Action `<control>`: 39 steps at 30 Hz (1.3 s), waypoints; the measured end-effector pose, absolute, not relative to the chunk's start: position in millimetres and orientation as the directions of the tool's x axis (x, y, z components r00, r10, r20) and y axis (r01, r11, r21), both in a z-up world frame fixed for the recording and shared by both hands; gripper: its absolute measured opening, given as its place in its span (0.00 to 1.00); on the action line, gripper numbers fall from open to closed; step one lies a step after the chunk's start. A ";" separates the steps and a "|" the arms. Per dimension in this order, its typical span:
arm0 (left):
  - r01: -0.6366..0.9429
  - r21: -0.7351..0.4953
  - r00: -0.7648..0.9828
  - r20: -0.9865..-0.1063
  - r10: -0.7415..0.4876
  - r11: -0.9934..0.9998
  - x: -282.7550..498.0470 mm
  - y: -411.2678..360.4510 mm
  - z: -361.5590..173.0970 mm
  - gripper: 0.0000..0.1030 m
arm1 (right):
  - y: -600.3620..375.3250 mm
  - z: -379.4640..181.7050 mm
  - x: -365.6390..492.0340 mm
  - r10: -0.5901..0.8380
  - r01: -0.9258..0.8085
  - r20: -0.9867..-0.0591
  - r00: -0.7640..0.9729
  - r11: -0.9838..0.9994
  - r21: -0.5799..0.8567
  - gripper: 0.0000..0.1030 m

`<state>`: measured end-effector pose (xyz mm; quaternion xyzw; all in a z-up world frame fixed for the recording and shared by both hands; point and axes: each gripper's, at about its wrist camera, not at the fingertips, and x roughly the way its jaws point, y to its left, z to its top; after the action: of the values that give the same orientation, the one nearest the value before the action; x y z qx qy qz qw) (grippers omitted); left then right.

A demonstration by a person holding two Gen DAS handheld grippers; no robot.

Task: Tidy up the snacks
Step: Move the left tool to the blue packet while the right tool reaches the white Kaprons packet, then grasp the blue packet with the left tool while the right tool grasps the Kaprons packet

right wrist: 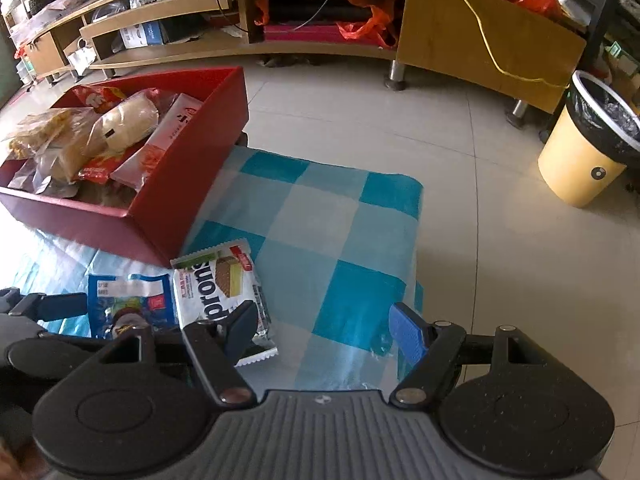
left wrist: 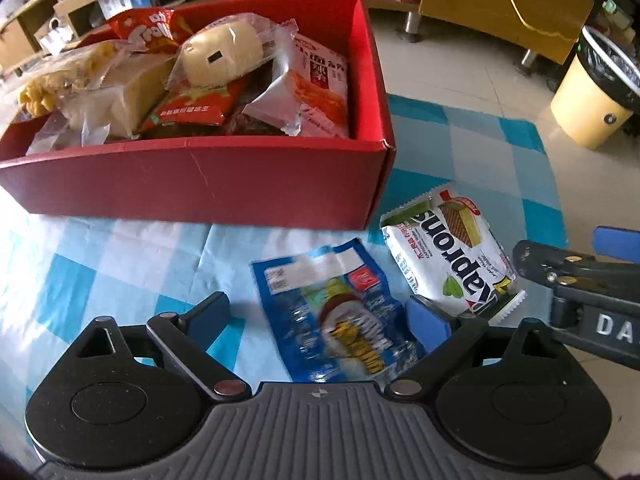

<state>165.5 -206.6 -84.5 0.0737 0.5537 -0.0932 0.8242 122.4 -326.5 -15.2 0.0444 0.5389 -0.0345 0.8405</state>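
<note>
A red box [left wrist: 192, 180] full of several snack packets stands on the blue checked cloth [left wrist: 100, 256], at the upper left in the left wrist view. In front of it lie a blue snack packet [left wrist: 336, 316] and a white wafer packet [left wrist: 452, 256]. My left gripper [left wrist: 318, 320] is open low over the cloth. The blue packet lies between its fingers, nearer the right pad, and the left pad is clear of it. My right gripper [right wrist: 324, 334] is open over bare cloth. Its left finger [right wrist: 240, 330] overlaps the white wafer packet [right wrist: 220, 292], just right of the blue packet [right wrist: 128, 304].
A yellow bin [right wrist: 588, 152] with a black liner stands on the tiled floor to the right. A low wooden cabinet [right wrist: 480, 36] with cluttered shelves runs along the back. The cloth [right wrist: 320, 220] ends partway across the floor. The red box [right wrist: 168, 188] sits at left.
</note>
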 end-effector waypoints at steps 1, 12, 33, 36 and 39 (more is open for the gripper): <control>0.249 0.020 0.373 -0.925 -0.076 0.968 163.5 -205.1 -84.2 0.89 | -326.6 -15.6 123.5 -0.008 0.110 -0.910 0.415 0.993 0.041 0.70; 0.374 0.072 0.324 -0.944 -0.057 0.924 126.0 -141.8 -69.6 0.74 | -292.8 -28.7 142.3 0.069 0.023 -0.918 0.391 0.996 0.085 0.76; 0.376 0.052 0.334 -0.939 -0.083 0.925 126.3 -107.9 -64.6 0.74 | -251.1 -38.5 130.3 0.040 -0.054 -0.937 0.348 0.998 0.023 0.66; 0.370 0.041 0.317 -0.945 -0.085 0.928 116.5 -96.1 -63.2 0.74 | -241.7 -33.1 111.1 0.056 -0.072 -0.943 0.328 0.997 0.034 0.57; 0.374 0.047 0.308 -0.948 -0.077 0.926 104.5 -85.4 -62.5 0.75 | -231.4 -30.7 93.1 0.072 -0.093 -0.949 0.307 0.995 0.046 0.56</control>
<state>104.5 -85.4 -62.5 0.1303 0.5709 -0.1412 0.7982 93.1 -231.4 -30.7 -0.0088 0.5866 0.0512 0.8082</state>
